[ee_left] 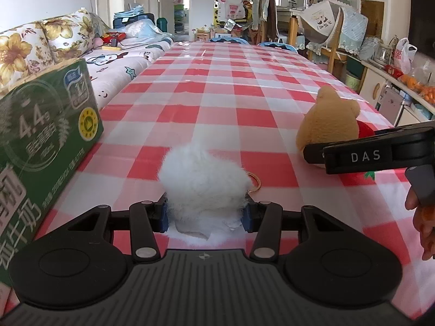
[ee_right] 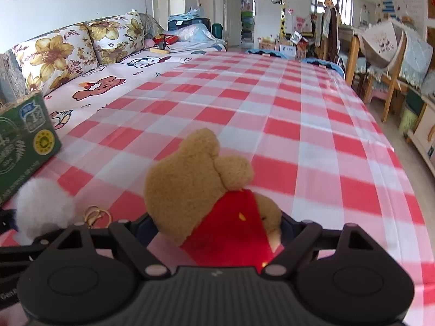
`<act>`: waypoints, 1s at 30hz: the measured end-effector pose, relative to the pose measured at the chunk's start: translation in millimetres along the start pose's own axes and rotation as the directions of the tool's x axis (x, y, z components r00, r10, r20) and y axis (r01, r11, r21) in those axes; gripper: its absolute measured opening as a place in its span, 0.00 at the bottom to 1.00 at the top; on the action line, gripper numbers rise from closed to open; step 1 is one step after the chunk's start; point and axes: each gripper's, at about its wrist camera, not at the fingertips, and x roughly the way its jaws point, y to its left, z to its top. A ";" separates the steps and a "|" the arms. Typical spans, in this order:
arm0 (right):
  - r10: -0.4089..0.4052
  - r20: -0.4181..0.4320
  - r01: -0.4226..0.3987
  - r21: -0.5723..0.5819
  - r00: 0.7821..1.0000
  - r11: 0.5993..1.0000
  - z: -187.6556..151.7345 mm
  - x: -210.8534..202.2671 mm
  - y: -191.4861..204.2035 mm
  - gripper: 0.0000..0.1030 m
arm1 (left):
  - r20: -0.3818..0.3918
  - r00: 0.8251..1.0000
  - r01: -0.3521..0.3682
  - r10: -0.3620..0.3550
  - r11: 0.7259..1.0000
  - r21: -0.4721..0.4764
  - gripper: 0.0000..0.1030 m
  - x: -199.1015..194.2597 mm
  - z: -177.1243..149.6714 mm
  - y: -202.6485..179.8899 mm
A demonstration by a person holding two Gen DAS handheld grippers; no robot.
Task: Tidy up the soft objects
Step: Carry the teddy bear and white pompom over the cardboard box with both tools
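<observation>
A white fluffy pom-pom toy [ee_left: 204, 187] with a gold key ring [ee_left: 255, 182] lies on the red-and-white checked table. My left gripper [ee_left: 205, 213] is shut on the white toy, a blue pad on each side of it. A tan plush bear in a red shirt [ee_right: 195, 187] lies on the table between the fingers of my right gripper [ee_right: 214, 231], which is shut on its body. The bear [ee_left: 329, 119] and the right gripper's black body [ee_left: 378, 152] show at the right of the left wrist view. The white toy [ee_right: 43, 209] shows at the lower left of the right wrist view.
A green milk carton box [ee_left: 46, 138] stands at the table's left edge, close to the white toy; it also shows in the right wrist view [ee_right: 24, 146]. A sofa with floral cushions [ee_right: 65, 51] runs along the left. Chairs and shelves [ee_right: 386, 62] stand to the right.
</observation>
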 end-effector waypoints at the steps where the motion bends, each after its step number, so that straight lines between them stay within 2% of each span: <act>1: -0.001 -0.004 0.001 0.000 1.000 1.000 -1.2 -2.5 1.4 0.82 | 0.000 1.000 0.006 -0.006 1.000 -0.004 0.56 -1.8 -1.3 0.2; 11: 0.033 -0.023 -0.032 0.069 0.999 0.997 0.7 -42.7 15.3 0.82 | -0.006 0.998 0.064 -0.065 0.995 -0.074 0.55 -10.0 -1.9 12.1; 18: 0.026 -0.020 -0.024 0.111 0.999 0.994 -1.6 -67.9 21.2 0.82 | 0.030 0.996 0.092 -0.089 0.991 -0.101 0.55 -19.5 7.9 15.2; 24: 0.032 0.028 -0.035 0.147 0.999 0.989 -1.6 -95.5 29.2 0.82 | 0.069 0.992 0.112 -0.104 0.986 -0.125 0.54 -34.0 18.3 25.5; 30: 0.046 0.085 -0.061 0.183 0.995 0.981 1.1 -122.1 36.5 0.82 | 0.120 0.989 0.101 -0.087 0.988 -0.113 0.55 -50.5 28.8 33.8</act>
